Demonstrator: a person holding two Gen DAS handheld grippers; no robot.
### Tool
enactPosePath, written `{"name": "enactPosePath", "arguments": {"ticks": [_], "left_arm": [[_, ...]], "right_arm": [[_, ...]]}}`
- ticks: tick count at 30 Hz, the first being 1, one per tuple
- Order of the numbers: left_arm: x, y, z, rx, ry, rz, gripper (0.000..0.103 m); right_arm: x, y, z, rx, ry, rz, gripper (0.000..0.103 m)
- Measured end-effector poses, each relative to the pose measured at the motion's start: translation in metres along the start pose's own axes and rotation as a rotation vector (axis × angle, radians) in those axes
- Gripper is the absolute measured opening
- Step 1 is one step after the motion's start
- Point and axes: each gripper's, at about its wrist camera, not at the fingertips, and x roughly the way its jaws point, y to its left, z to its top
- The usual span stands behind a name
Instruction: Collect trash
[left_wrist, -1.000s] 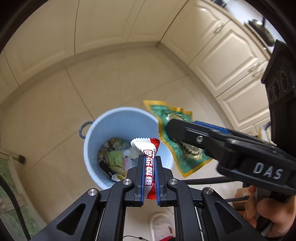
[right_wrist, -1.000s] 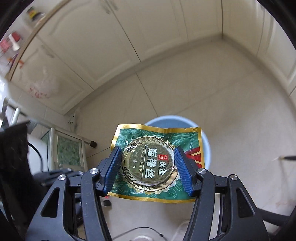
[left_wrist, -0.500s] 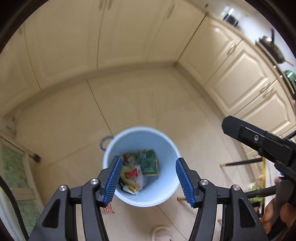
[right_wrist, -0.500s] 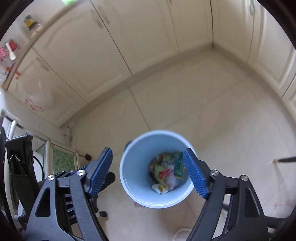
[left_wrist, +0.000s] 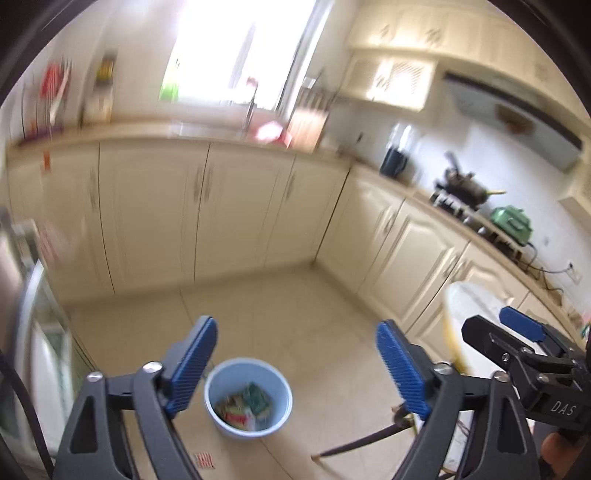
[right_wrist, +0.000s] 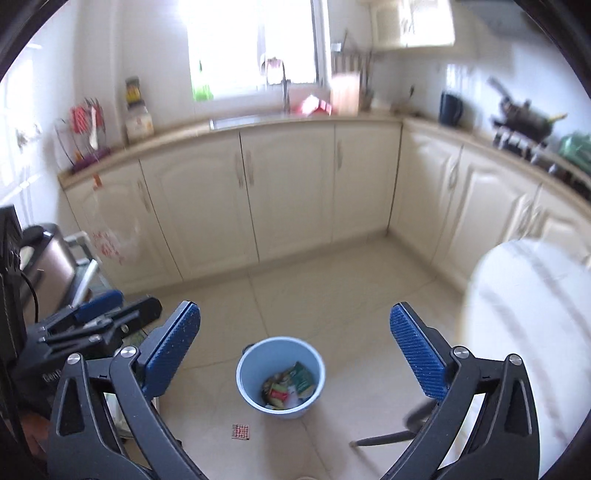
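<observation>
A light blue bin stands on the tiled floor far below both grippers, with several wrappers inside, among them a green packet and a red-and-white one. My left gripper hangs high above the bin, its jaws still opening, nothing between the blue pads. My right gripper is likewise high up, jaws opening wide and empty. Each gripper shows at the edge of the other's view: the right gripper's fingertip, the left gripper's fingertip.
A small red-dotted scrap lies on the floor in front of the bin. A white round table on dark legs stands to the right. Cream cabinets line the back and right walls. A metal rack is at left.
Both grippers let go of their wrappers, which dropped into the bin. Both then opened wider, rose steeply and tilted up, so the bin looks smaller and the counters came into view.
</observation>
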Motion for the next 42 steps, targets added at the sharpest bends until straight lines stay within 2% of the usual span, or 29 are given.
{"name": "enactPosePath", "arguments": {"ticks": [4, 6, 11, 15, 18, 19, 23, 24, 28, 31, 36, 42], "left_arm": [[-0.073, -0.07, -0.004, 0.103, -0.104, 0.003, 0.098], [-0.097, -0.108, -0.027, 0.137, -0.139, 0.005, 0.102], [-0.15, -0.178, -0.057, 0.192, -0.215, 0.026, 0.102], [-0.191, -0.211, -0.104, 0.212, -0.273, 0.054, 0.102], [-0.223, -0.233, -0.154, 0.236, -0.327, 0.034, 0.102], [-0.232, -0.234, -0.171, 0.239, -0.344, 0.03, 0.102], [-0.252, -0.231, -0.199, 0.245, -0.405, 0.008, 0.102], [-0.256, -0.219, -0.217, 0.245, -0.413, 0.003, 0.102], [-0.255, -0.207, -0.235, 0.241, -0.427, -0.01, 0.102], [-0.272, -0.193, -0.256, 0.247, -0.435, -0.01, 0.102], [-0.282, -0.191, -0.267, 0.259, -0.442, -0.006, 0.102], [-0.275, -0.188, -0.266, 0.266, -0.449, 0.001, 0.102]], "right_arm": [[-0.1, -0.011, -0.003, 0.006, -0.092, -0.036, 0.103], [-0.144, -0.013, -0.005, 0.019, -0.136, -0.066, 0.103], [-0.247, -0.015, -0.011, 0.036, -0.238, -0.119, 0.103], [-0.309, -0.015, -0.018, 0.071, -0.296, -0.145, 0.103], [-0.348, -0.009, -0.022, 0.075, -0.334, -0.185, 0.103], [-0.358, -0.007, -0.023, 0.074, -0.351, -0.199, 0.103], [-0.399, 0.001, -0.026, 0.07, -0.409, -0.268, 0.103], [-0.408, 0.002, -0.027, 0.071, -0.421, -0.276, 0.103], [-0.432, 0.006, -0.03, 0.075, -0.447, -0.305, 0.103], [-0.439, 0.009, -0.03, 0.074, -0.454, -0.308, 0.103], [-0.442, 0.007, -0.034, 0.088, -0.459, -0.318, 0.103], [-0.44, 0.005, -0.038, 0.101, -0.453, -0.329, 0.103]]}}
